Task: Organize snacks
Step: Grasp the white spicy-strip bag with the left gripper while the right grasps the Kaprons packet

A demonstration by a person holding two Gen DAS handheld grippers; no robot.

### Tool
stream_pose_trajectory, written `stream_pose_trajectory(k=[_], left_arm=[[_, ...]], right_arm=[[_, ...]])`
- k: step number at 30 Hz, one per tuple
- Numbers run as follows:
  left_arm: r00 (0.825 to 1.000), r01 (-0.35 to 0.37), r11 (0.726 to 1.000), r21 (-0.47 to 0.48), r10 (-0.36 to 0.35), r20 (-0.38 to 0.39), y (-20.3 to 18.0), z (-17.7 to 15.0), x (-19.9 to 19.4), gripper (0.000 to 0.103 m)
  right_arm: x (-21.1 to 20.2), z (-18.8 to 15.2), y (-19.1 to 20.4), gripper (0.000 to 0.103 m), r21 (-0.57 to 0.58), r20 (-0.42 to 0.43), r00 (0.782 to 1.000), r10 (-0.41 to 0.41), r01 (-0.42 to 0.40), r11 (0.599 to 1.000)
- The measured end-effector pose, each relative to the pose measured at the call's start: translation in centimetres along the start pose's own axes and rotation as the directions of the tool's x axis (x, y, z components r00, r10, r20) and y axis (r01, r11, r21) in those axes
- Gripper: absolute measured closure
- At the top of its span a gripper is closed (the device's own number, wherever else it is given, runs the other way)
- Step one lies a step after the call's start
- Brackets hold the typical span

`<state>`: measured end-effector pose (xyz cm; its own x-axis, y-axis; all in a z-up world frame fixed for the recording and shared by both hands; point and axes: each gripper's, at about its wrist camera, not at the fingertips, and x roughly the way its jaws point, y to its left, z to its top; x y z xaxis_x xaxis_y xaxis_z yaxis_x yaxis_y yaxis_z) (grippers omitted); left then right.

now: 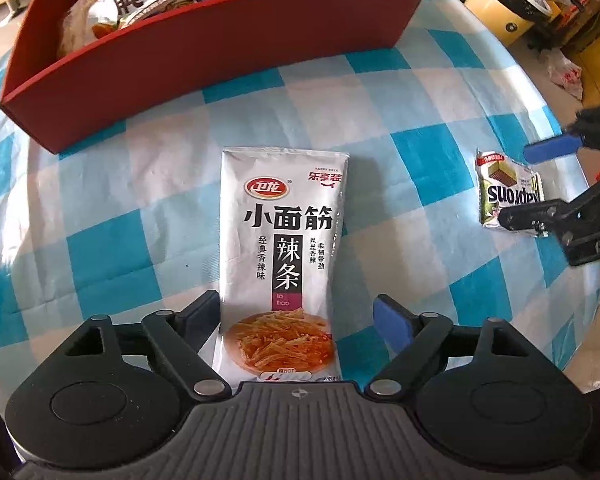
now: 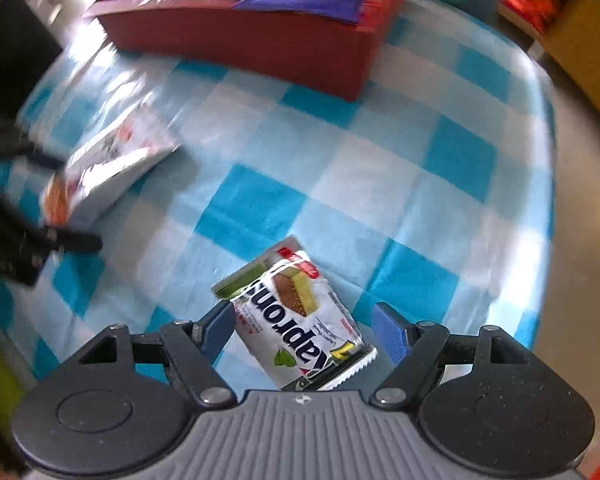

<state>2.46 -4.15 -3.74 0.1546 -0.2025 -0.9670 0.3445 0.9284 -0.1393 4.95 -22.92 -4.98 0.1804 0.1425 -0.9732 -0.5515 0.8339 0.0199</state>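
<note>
1. Several snacks already sit in the red box [image 1: 204, 46].
2. The latiao packet [image 1: 282, 240] and wafer packet [image 2: 300, 316] lie on the tabletop [image 1: 380, 120].
3. The left claw [image 1: 300, 316] and right claw [image 2: 304, 328] each gape wide around one, not yet gripping.

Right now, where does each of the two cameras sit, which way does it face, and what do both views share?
Left wrist: sits behind the open left gripper, looking forward over the latiao packet toward the red box; the right gripper shows at the right edge.
Right wrist: sits behind the open right gripper, looking down at the wafer packet; the left gripper shows at the left, blurred.
Shared: both packets, red box, checked tablecloth.
</note>
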Motion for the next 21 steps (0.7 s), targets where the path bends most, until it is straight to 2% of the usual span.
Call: stream_pose_trajectory(k=[3,6,11,13,14,16,21], left_arm=[[1.000,-0.007,1.000,0.007,0.007,-0.003,-0.5,0.2,0.5,0.014],[1.000,-0.017,1.000,0.014,0.017,-0.007,-1.0,0.4,0.9,0.013],[0.999,-0.038,0.999,0.033,0.039,-0.007,-1.6,0.7,1.4,0.017],[0.999,-0.045,0.998,0.040,0.045,-0.005,-1.8,0.7,1.5,0.019],[0.999,-0.048,0.998,0.043,0.048,-0.005,-1.8,0.7,1.5,0.019],[0.999,-0.050,0.998,0.041,0.050,-0.009,-1.6,0.6,1.5,0.020],[0.999,-0.031,0.999,0.028,0.031,-0.021,-1.4,0.9,1.6,0.017]], right_arm=[[0.8,0.9,1.8,0.031,-0.148,-0.048,0.999,0.004,-0.011,0.989],[2.1,1.5,2.2,0.028,-0.192,-0.074,0.997,-0.034,0.020,0.981],[2.3,0.9,1.5,0.023,-0.126,-0.035,0.999,-0.024,0.019,0.992],[2.5,0.1,1.5,0.012,-0.092,-0.039,0.999,-0.008,0.004,0.996],[2.8,-0.4,1.7,0.003,-0.098,-0.053,0.999,-0.008,0.003,0.995],[3.1,-1.0,2.5,0.003,-0.105,-0.050,0.998,-0.031,0.025,0.994],[2.8,-0.7,1.1,0.003,-0.007,-0.012,1.000,-0.016,0.016,1.000]])
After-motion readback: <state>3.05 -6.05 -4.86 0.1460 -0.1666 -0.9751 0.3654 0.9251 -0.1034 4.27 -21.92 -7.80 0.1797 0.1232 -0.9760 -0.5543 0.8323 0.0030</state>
